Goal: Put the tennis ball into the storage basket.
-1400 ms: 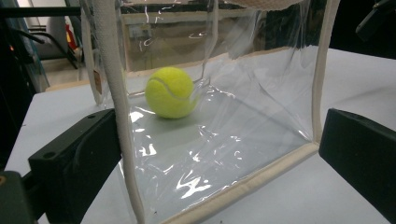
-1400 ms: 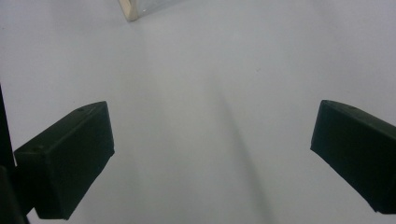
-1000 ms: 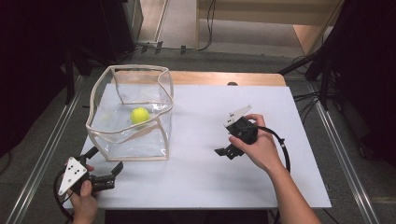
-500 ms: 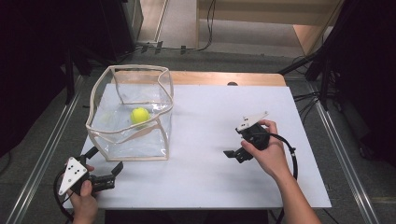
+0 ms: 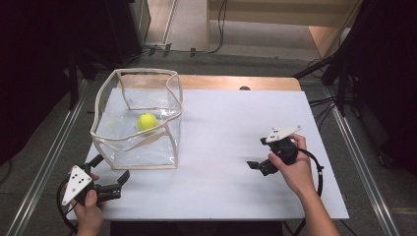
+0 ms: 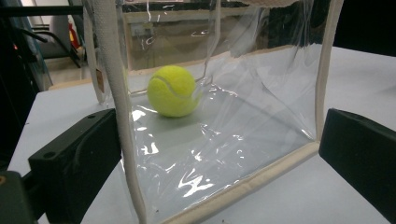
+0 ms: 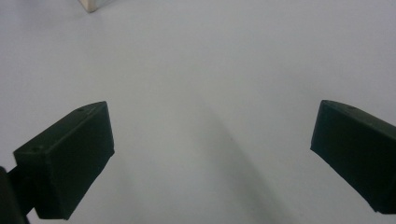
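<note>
Tongs at the desk's near-left corner are gaping before the clear bag (tennis ball sitting inside), ideally closing squarely on its trim, while right tongs are idling open near the right edge.

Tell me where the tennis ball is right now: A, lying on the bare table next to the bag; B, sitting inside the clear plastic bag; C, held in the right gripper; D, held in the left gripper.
B: the tennis ball rests on the floor of the clear plastic bag, and both the left gripper and right gripper are open and empty.
</note>
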